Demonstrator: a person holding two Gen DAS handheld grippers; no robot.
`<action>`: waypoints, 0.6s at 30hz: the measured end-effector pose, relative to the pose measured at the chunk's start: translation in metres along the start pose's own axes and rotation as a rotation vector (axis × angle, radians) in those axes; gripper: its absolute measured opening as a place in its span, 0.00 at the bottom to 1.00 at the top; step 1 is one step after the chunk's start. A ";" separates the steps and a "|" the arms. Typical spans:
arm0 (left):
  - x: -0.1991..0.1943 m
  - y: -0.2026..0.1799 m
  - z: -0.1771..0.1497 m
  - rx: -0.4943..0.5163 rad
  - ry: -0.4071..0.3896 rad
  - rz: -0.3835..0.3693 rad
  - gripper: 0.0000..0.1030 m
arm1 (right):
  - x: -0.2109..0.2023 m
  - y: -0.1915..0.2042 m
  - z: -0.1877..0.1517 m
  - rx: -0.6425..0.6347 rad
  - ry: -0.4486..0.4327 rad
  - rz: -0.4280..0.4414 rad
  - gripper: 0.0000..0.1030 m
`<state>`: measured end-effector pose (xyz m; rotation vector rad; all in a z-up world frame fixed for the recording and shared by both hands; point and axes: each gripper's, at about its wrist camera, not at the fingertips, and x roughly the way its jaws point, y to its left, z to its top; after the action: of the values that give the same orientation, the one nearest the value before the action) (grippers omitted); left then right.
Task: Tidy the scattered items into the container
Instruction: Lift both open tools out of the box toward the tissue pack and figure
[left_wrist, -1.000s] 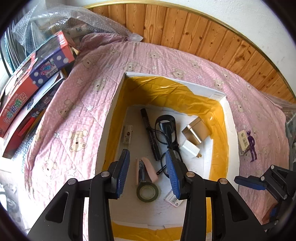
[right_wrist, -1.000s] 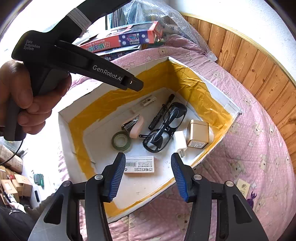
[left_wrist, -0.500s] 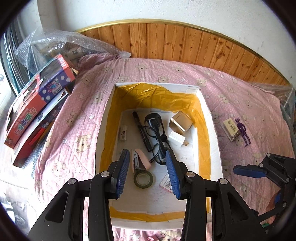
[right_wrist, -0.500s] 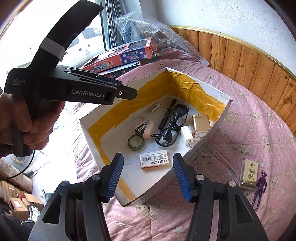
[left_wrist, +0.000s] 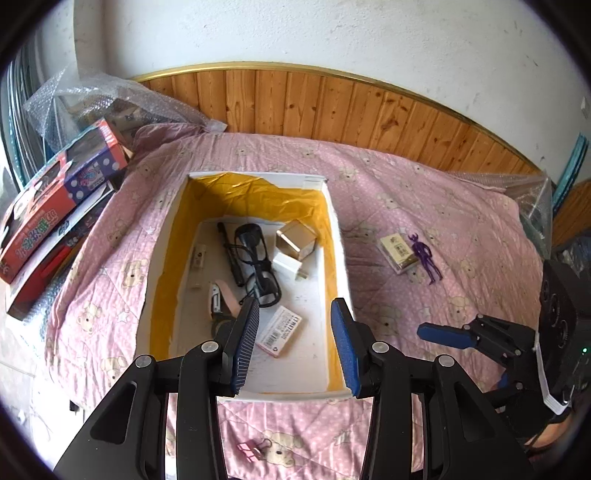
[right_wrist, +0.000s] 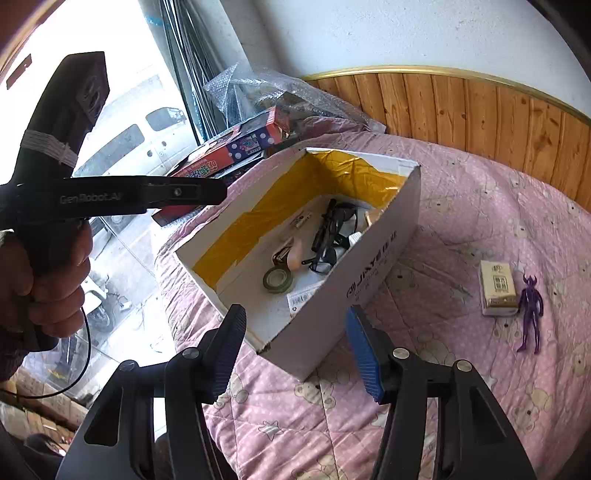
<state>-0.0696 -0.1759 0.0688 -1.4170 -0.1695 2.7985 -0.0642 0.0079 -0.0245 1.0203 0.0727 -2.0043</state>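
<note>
- While hovering over pink quilt (left_wrist: 461, 206), both claws empty.
- At 9 o'clock, left wrist view: two toy boxes (left_wrist: 55, 206), stacked beside bed.
- Centre: one white box (left_wrist: 341, 258), yellow-lined, holding one pen (left_wrist: 231, 254), one pair of dark glasses (left_wrist: 258, 266), one gold cube (left_wrist: 295, 240), one white charger (left_wrist: 288, 264), one pink stapler (left_wrist: 223, 299), one tape roll (right_wrist: 277, 280), one labelled card (left_wrist: 280, 330).
- Left gripper (left_wrist: 295, 347): spread, nothing between pads.
- At 6 o'clock: one pink binder clip (left_wrist: 251, 448) on quilt.
- At 3 o'clock: one small pack (left_wrist: 399, 249), one purple figure (left_wrist: 426, 258), touching, outside box.
- Right gripper (right_wrist: 295, 354): spread wide, nothing gripped.
</note>
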 end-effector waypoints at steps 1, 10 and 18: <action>-0.001 -0.007 -0.004 0.013 -0.001 -0.007 0.41 | -0.003 -0.002 -0.004 0.008 -0.005 -0.004 0.56; 0.010 -0.070 -0.020 0.036 0.036 -0.115 0.42 | -0.029 -0.043 -0.039 0.119 -0.058 -0.080 0.56; 0.059 -0.125 -0.010 0.023 0.113 -0.209 0.48 | -0.042 -0.110 -0.051 0.243 -0.072 -0.181 0.56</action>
<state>-0.1023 -0.0476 0.0275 -1.4554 -0.2668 2.5397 -0.0986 0.1253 -0.0633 1.1245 -0.1243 -2.2536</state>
